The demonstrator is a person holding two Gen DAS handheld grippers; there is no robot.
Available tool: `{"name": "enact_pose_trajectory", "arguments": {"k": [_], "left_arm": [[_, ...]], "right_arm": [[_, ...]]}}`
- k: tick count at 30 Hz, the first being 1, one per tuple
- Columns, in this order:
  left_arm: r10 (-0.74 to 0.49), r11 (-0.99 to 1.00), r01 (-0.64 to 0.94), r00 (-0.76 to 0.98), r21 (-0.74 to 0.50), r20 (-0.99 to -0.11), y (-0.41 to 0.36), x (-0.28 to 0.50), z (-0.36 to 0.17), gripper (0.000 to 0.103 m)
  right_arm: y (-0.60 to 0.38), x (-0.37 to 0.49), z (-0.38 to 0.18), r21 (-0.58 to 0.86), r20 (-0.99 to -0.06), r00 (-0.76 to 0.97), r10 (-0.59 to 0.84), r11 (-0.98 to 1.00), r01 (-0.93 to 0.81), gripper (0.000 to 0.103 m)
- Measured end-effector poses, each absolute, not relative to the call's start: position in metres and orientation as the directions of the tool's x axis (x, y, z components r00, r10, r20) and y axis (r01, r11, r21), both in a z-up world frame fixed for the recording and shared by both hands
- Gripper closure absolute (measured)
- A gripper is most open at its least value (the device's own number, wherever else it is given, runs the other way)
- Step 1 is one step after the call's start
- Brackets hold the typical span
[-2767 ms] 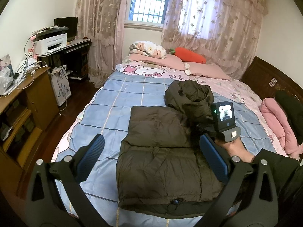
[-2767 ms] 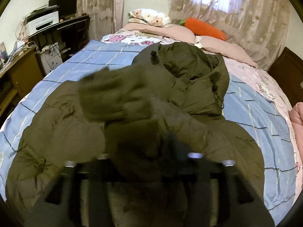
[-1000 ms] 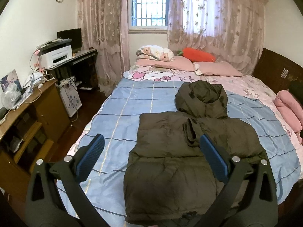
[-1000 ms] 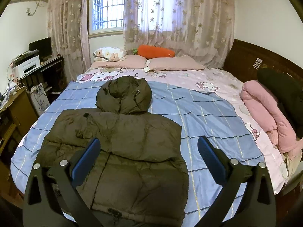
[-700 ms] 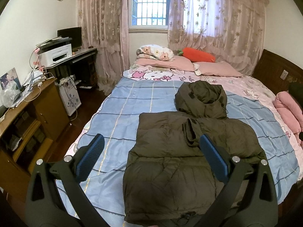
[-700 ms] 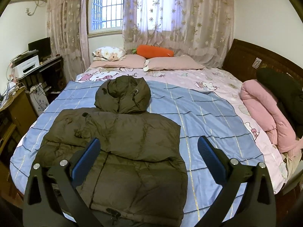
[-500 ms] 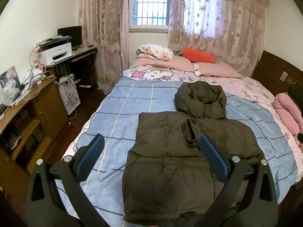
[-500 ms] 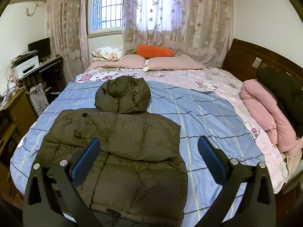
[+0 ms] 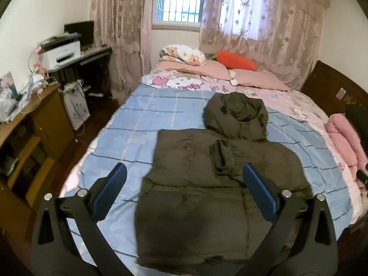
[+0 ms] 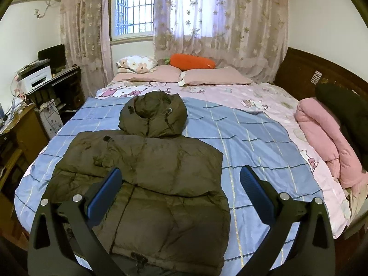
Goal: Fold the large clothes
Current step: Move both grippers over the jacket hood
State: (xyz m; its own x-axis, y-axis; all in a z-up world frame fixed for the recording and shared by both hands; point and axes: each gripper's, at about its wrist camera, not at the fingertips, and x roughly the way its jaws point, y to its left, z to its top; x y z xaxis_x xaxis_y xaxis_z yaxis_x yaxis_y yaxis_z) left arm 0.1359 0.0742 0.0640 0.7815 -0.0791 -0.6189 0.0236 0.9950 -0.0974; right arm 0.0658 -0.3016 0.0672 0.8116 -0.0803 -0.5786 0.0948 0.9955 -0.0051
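Fingers [image 9: 257,195] of both grippers spread wide, empty, above the olive jacket [image 10: 147,174]; no legible writing.

jacket [image 10: 161,161]: olive-brown | bedspread [image 10: 253,142]: blue, striped grid | pillow [image 10: 192,62]: orange | quilt [image 10: 322,133]: pink

No readable text (prints only).

A home bedroom is being shown: a bed [image 10: 264,124] with a blue checked cover, pink pillows [image 10: 216,77] and a carrot cushion [image 10: 192,62] is being seen under a curtained window [image 10: 133,7], with a printer [image 9: 62,51] on a side desk [image 9: 94,53].
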Motion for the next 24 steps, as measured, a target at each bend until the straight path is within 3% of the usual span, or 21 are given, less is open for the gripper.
{"name": "enact_pose_trajectory", "arguments": {"k": [3,10,14,22,24], "left_arm": [[-0.102,0.993,0.047,0.788,-0.105,-0.607,0.054,0.146,0.072,0.002],[-0.088,0.993,0.115,0.826,0.014,-0.557,0.007,0.176,0.084,0.002],[-0.114,0.993,0.114,0.793,-0.038,-0.599,0.002,0.184,0.081,0.002],[-0.228,0.971,0.225,0.743,-0.085,-0.629,0.019,0.161,0.084,0.002],[-0.247,0.964,0.245,0.704,-0.098,-0.666,0.027,0.174,0.087,0.002]], "right_arm": [[-0.312,0.061,0.063,0.006,-0.569,0.819,-0.08,0.995,0.102,0.001],[-0.337,0.05,0.033,-0.04,-0.533,0.837,-0.123,0.992,0.12,0.001],[-0.342,0.047,0.021,-0.089,-0.555,0.821,-0.133,0.991,0.1,0.001],[-0.301,0.086,0.066,-0.025,-0.57,0.817,-0.087,0.996,0.088,0.001],[-0.285,0.121,0.081,-0.002,-0.612,0.788,-0.066,0.997,0.082,0.001]]}}
